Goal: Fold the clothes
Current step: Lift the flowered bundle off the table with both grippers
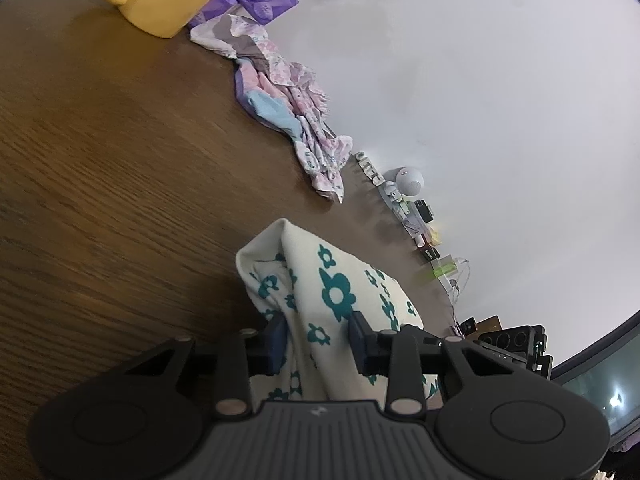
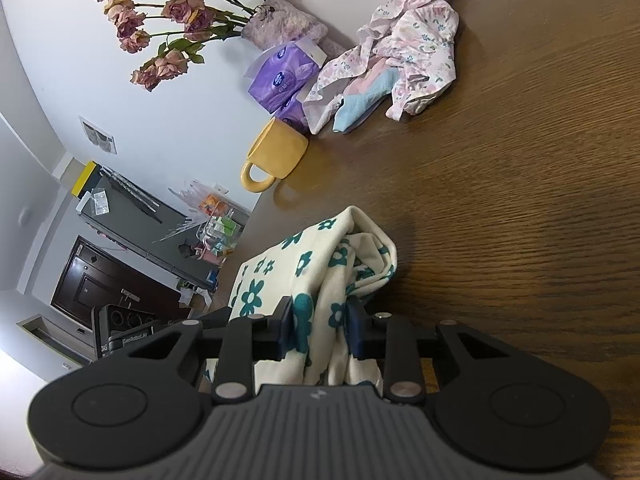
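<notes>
1. Fingers of both grippers were closed on the same cream garment with teal flowers (image 1: 340, 300): the left gripper (image 1: 318, 340) pinched a bunched fold between its pads, and the right gripper (image 2: 320, 330) did likewise on another part of the cloth.
2. Beyond the fingers, the wooden table (image 1: 100, 200) lay bare; the garment rose crumpled ahead of the fingertips, apparently lifted, not flat.
3. Well past the fingers lay a crumpled pink floral garment (image 2: 416, 44), untouched.
4. Folding looked barely begun: no neat fold showed on either garment.
</notes>
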